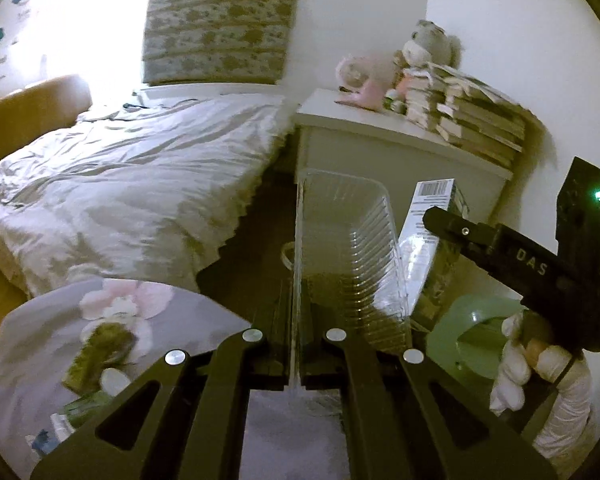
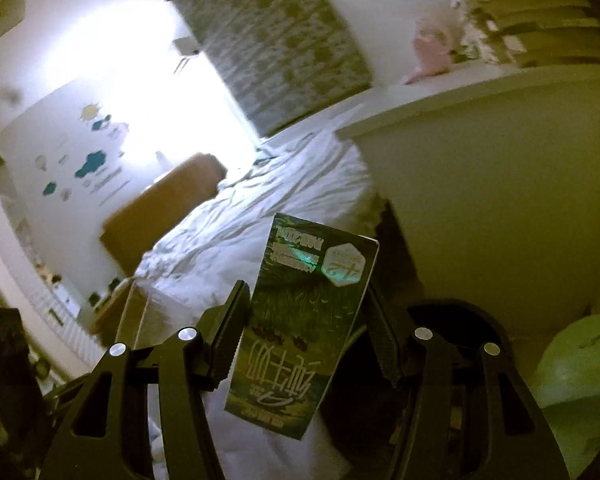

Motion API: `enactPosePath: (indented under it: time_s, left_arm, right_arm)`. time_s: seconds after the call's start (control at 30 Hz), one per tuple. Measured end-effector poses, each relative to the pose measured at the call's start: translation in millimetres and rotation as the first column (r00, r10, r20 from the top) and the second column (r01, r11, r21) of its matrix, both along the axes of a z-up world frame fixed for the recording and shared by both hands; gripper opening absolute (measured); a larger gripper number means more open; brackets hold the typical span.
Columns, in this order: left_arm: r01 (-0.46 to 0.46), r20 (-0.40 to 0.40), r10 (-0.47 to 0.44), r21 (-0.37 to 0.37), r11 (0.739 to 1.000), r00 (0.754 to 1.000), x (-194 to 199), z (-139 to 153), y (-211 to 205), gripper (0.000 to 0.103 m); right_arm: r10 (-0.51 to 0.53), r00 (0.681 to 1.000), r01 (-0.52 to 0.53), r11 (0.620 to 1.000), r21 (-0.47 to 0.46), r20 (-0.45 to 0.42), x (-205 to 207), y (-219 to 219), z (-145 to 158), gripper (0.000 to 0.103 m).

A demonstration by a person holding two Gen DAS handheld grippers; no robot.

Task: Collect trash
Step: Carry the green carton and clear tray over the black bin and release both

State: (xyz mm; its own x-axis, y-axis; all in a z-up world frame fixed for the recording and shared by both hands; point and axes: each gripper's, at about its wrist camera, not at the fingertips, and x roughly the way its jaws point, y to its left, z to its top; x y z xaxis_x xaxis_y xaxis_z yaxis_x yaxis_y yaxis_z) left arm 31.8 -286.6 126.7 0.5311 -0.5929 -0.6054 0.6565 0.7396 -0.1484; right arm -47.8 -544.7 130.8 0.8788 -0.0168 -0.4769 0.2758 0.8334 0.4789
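My left gripper is shut on the rim of a clear plastic tray, held up in the air in front of the nightstand. My right gripper is shut on a green milk carton, upside down. In the left wrist view the carton and the right gripper sit just right of the tray, close to it. A green bin lies below at the lower right; it also shows in the right wrist view.
A bed with a white crumpled cover is on the left. A white nightstand ahead carries stacked books and plush toys. A floral quilt lies at the lower left with small items on it.
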Motion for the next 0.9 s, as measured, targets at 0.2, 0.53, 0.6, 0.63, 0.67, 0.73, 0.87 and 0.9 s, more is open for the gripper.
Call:
enactPosePath:
  time_s: [0.2, 0.53, 0.6, 0.63, 0.67, 0.73, 0.87, 0.9]
  left_arm:
    - [0.037, -0.027, -0.036, 0.022, 0.999, 0.999, 2, -12, -30, 0.004]
    - [0.067, -0.133, -0.061, 0.039, 0.997, 0.989, 22, -46, -65, 0.004]
    - [0.072, -0.155, -0.065, 0.042, 0.997, 0.986, 26, -53, -70, 0.004]
    - [0.076, -0.166, -0.067, 0.046, 0.996, 0.984, 28, -58, -73, 0.004]
    - [0.078, -0.174, -0.068, 0.049, 0.996, 0.982, 30, -62, -76, 0.004]
    - [0.085, -0.194, -0.073, 0.053, 0.995, 0.978, 34, -69, -83, 0.004]
    - [0.095, -0.223, -0.081, 0.053, 0.994, 0.971, 45, -80, -96, 0.007]
    - [0.094, -0.227, -0.078, 0.059, 0.994, 0.971, 47, -82, -99, 0.008]
  right_arm:
    - [-0.048, 0.999, 0.048, 0.999, 0.02, -0.022, -9, -26, -15, 0.058]
    - [-0.096, 0.993, 0.099, 0.995, 0.033, -0.074, -5, -49, -38, 0.058]
    - [-0.105, 0.991, 0.108, 0.994, 0.035, -0.089, -2, -54, -45, 0.058]
    - [-0.108, 0.99, 0.111, 0.993, 0.034, -0.094, -3, -50, -46, 0.058]
    - [-0.112, 0.989, 0.115, 0.993, 0.032, -0.101, 0, -53, -49, 0.058]
    - [-0.119, 0.987, 0.122, 0.992, 0.022, -0.112, 3, -54, -53, 0.058]
    - [-0.144, 0.978, 0.141, 0.99, -0.026, -0.148, 16, -60, -60, 0.06]
    - [-0.151, 0.975, 0.147, 0.989, -0.034, -0.16, 20, -61, -62, 0.062]
